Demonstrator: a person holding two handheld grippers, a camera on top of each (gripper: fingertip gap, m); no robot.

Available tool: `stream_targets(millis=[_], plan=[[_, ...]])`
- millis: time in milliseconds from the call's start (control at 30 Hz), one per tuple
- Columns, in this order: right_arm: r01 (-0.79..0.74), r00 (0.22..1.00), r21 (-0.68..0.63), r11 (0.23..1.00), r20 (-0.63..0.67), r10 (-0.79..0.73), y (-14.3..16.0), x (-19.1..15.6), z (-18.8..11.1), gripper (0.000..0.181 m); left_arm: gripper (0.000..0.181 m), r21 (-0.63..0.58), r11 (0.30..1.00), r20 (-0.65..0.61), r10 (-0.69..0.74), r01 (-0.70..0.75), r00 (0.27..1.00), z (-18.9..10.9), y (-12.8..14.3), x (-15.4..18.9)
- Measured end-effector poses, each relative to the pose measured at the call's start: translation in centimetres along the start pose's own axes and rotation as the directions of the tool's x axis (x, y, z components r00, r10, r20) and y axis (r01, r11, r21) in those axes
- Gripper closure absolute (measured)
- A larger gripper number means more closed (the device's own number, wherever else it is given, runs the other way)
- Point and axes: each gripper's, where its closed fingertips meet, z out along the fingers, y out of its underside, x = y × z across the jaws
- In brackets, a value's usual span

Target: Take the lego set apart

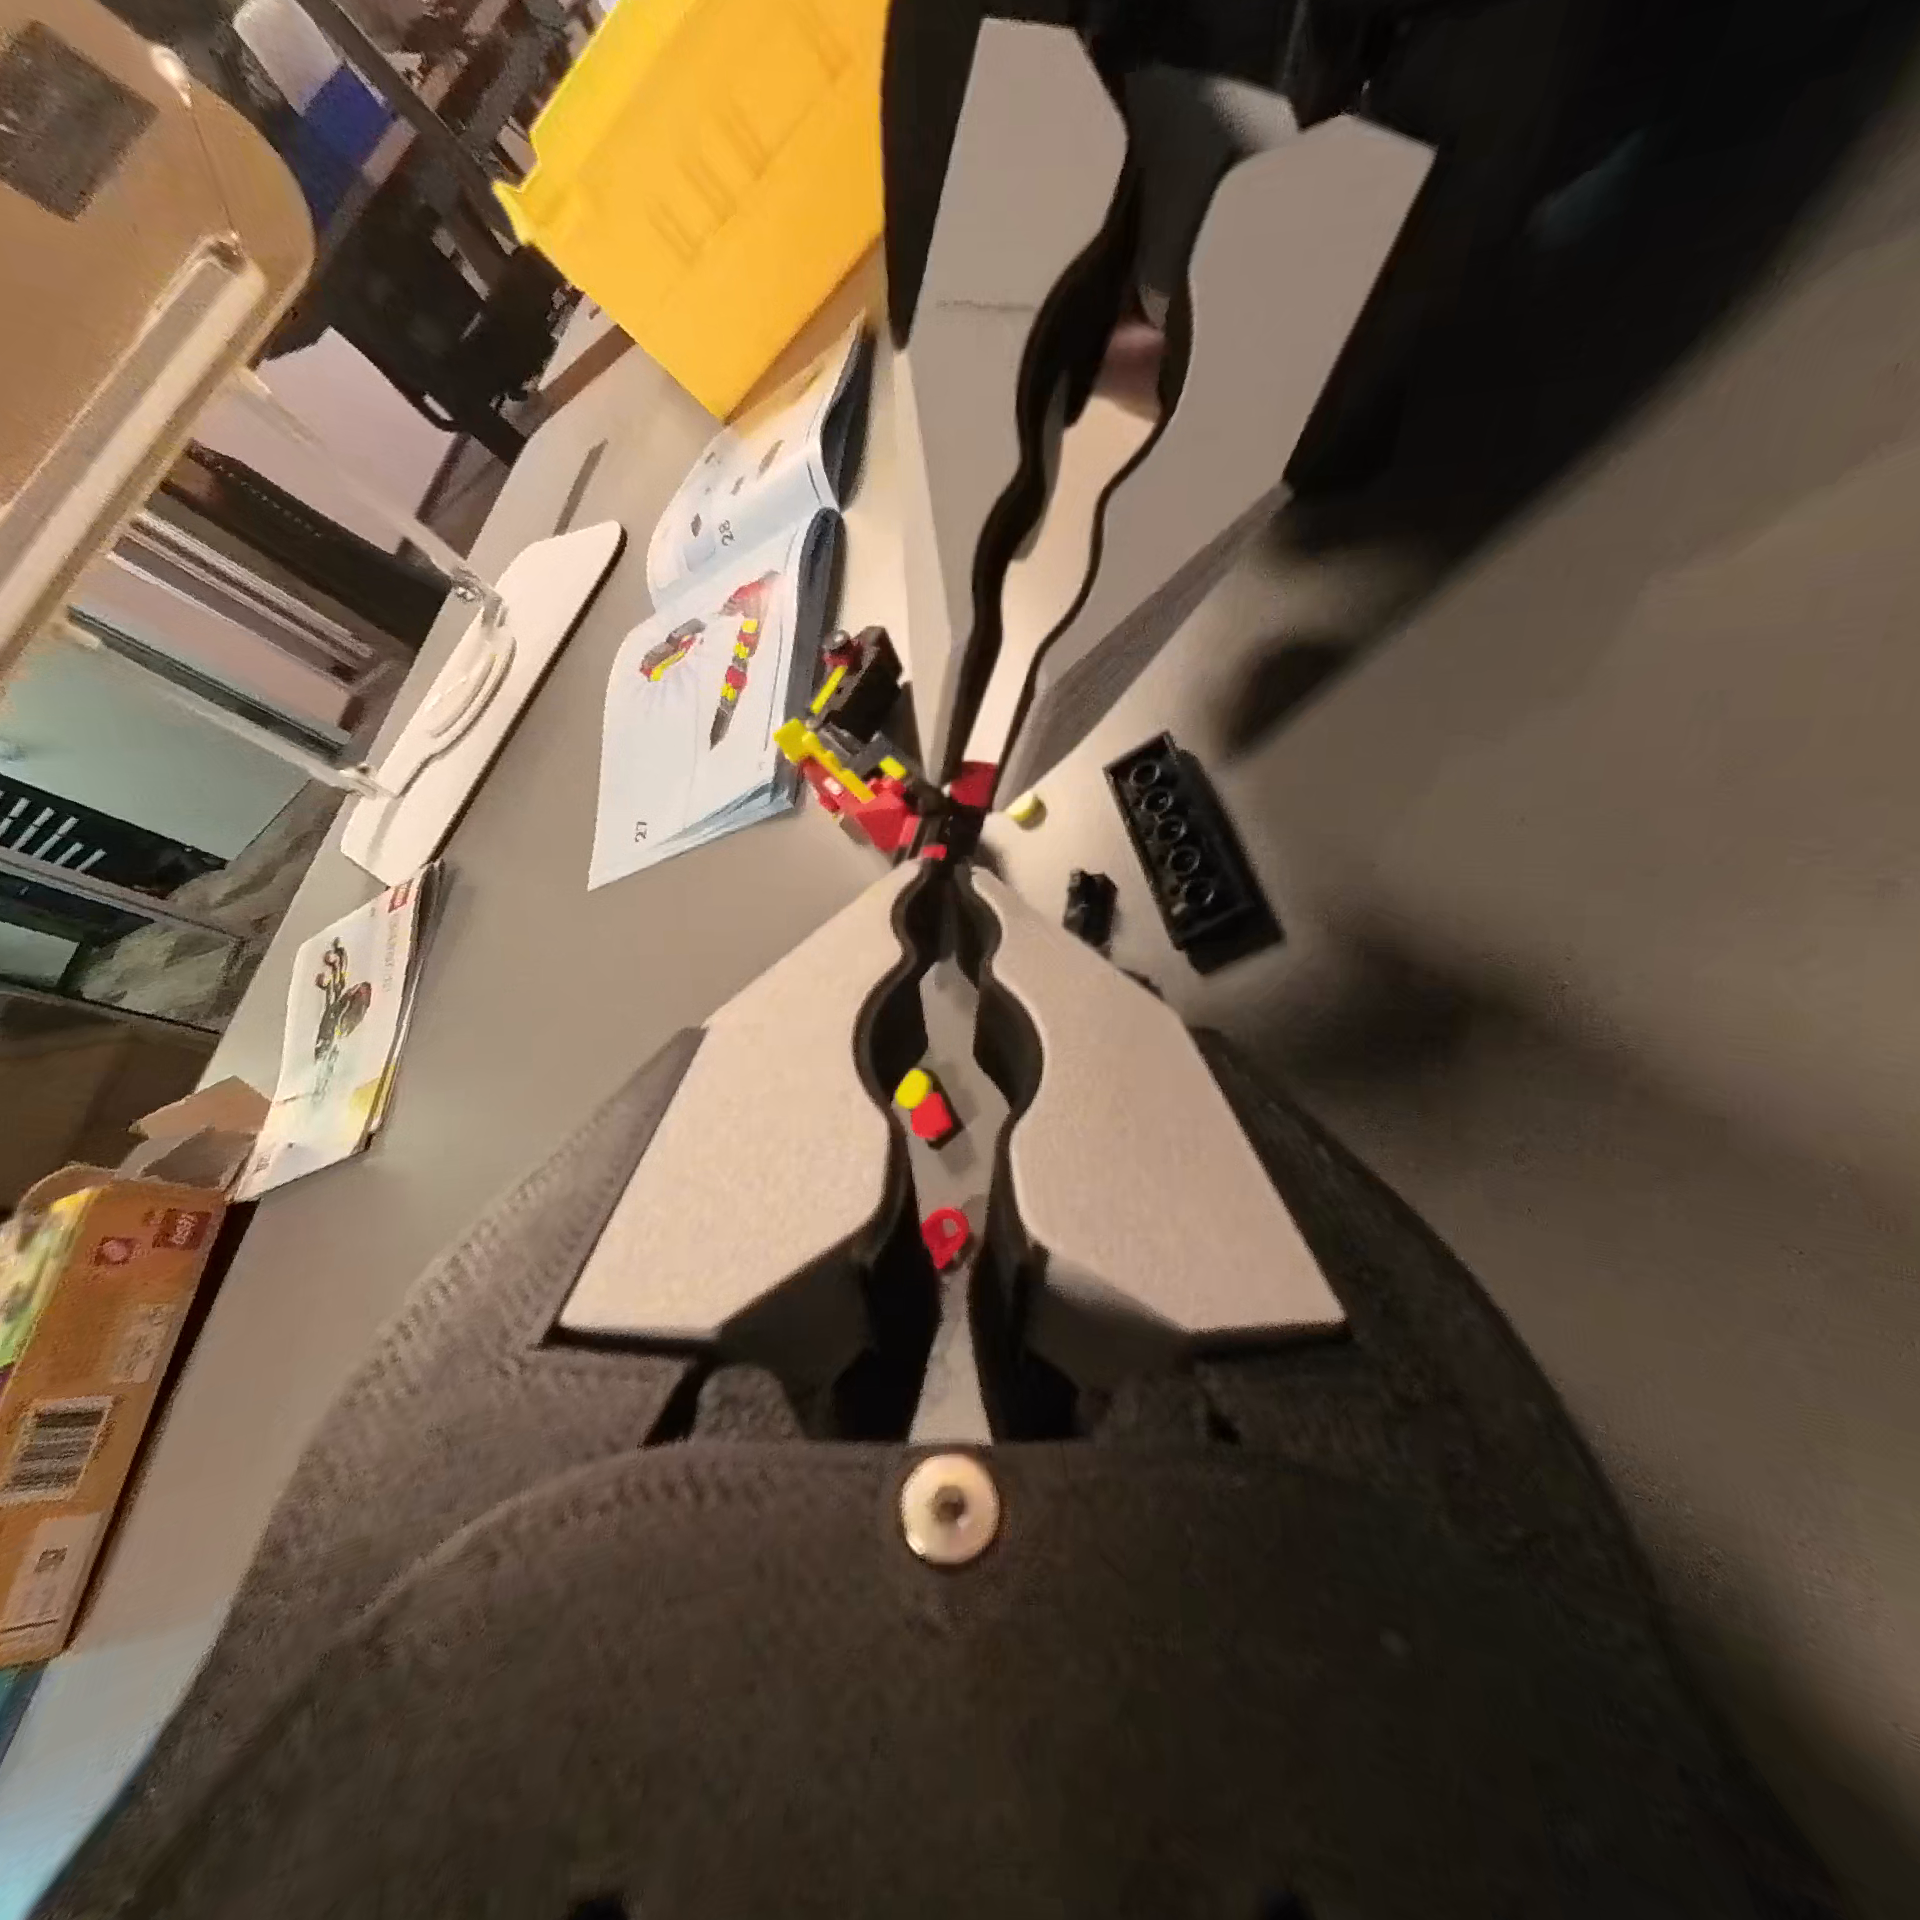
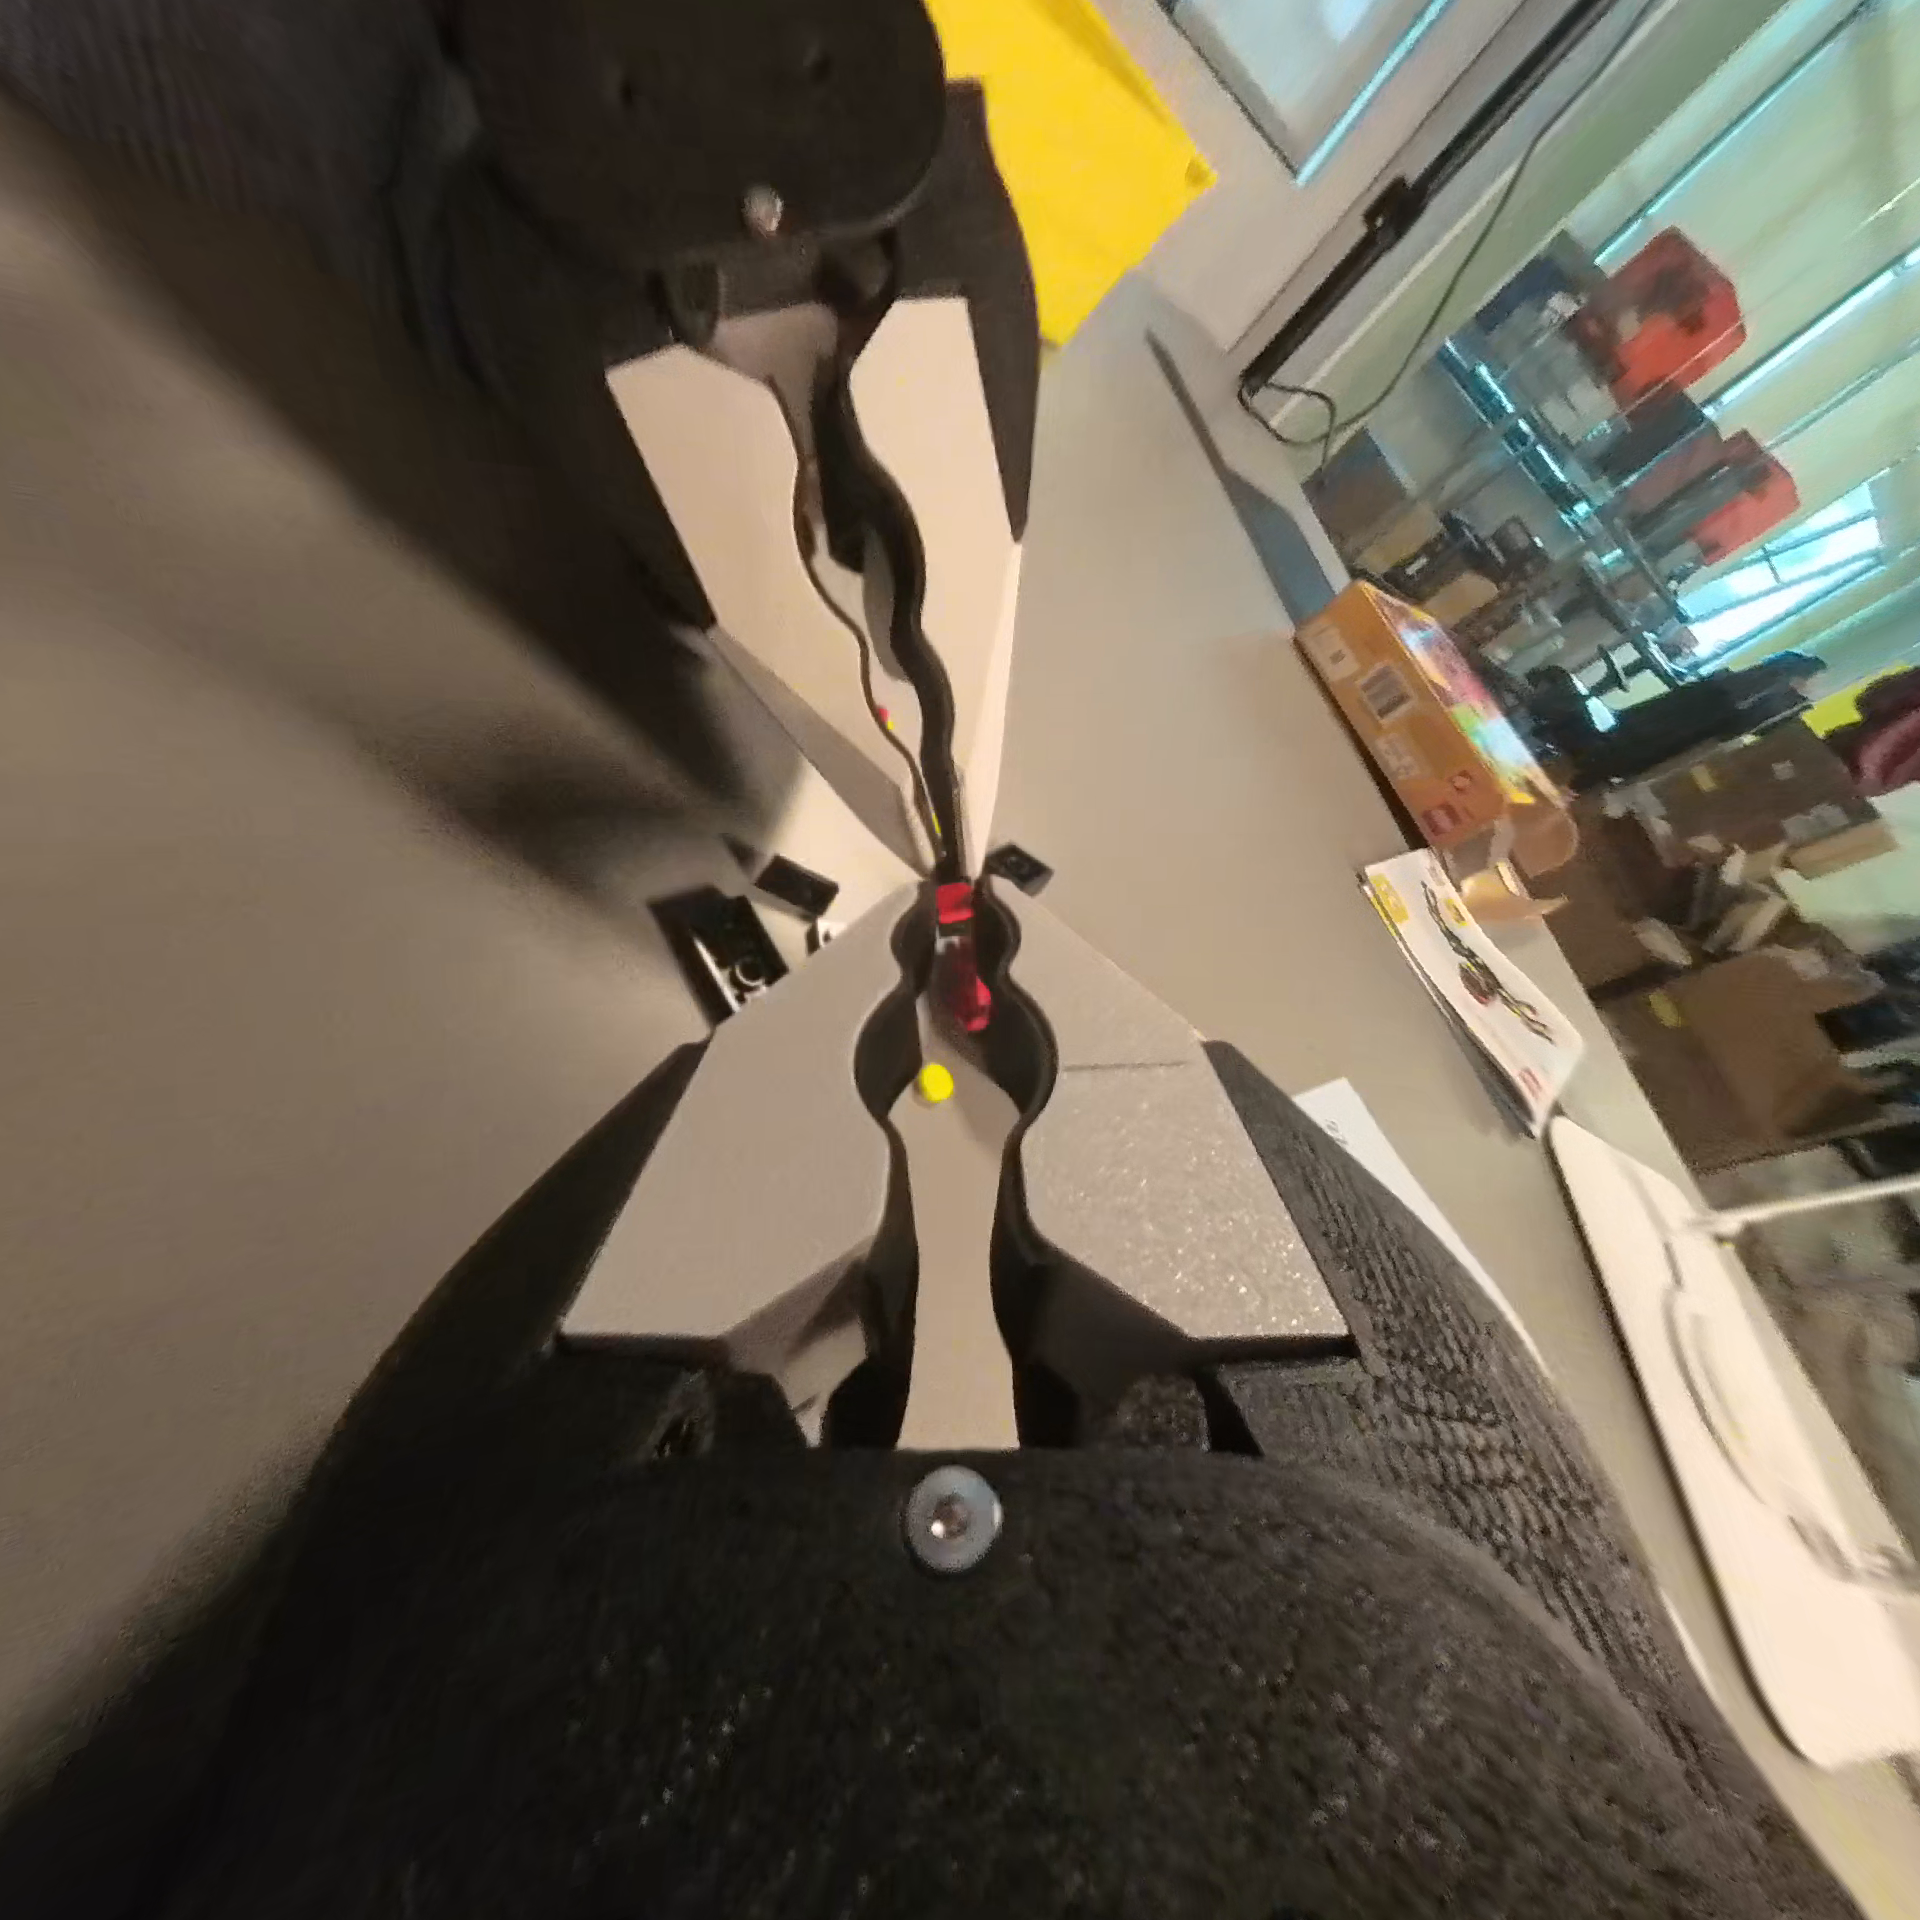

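Evidently the two tools oppose each other tip to tip so the red lego model can be pulled apart: the left gripper pinches its black end, the right gripper clamps a red piece. Freed bricks, like the black plate, lie right of it on the table.

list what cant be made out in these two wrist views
- Left wrist view: where the left gripper and right gripper meet on the red lego piece; the fingertips cover it.
- Right wrist view: black pieces, blurred and partly behind a finger.
- Left wrist view: yellow bin, cut off by the top edge.
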Motion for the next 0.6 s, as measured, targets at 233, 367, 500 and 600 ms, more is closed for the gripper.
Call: stream_targets(millis=[233, 367, 500, 600], plan=[[-0.086, 0.994, 0.189, 0.978, -0.043, 0.096, -2.6, 1.8, -1.9, 0.177, 0.181, -0.106, 0.99, 0.045, 0.101, -0.095, 0.994, 0.6, 1.1, 0.3], [-0.079, 0.996, 0.158, 0.984, -0.037, 0.086, -1.8, 1.7, -1.5, 0.178, 0.181, -0.027, 0.999, 0.06, 0.03, -0.028, 0.998, 0.3, -0.1, -0.2], [-0.058, 0.996, 0.166, 0.984, -0.056, 0.069, -1.8, 1.9, -1.7, 0.178, 0.181, 0.201, 0.961, 0.002, -0.195, 0.19, 0.981, -1.9, -2.7, -1.4], [-0.04, 0.997, 0.205, 0.978, -0.053, 0.051, -2.7, 1.5, -1.9, 0.177, 0.16, 0.333, 0.82, -0.208, -0.417, 0.465, 0.885, -3.5, -4.7, -1.9]])
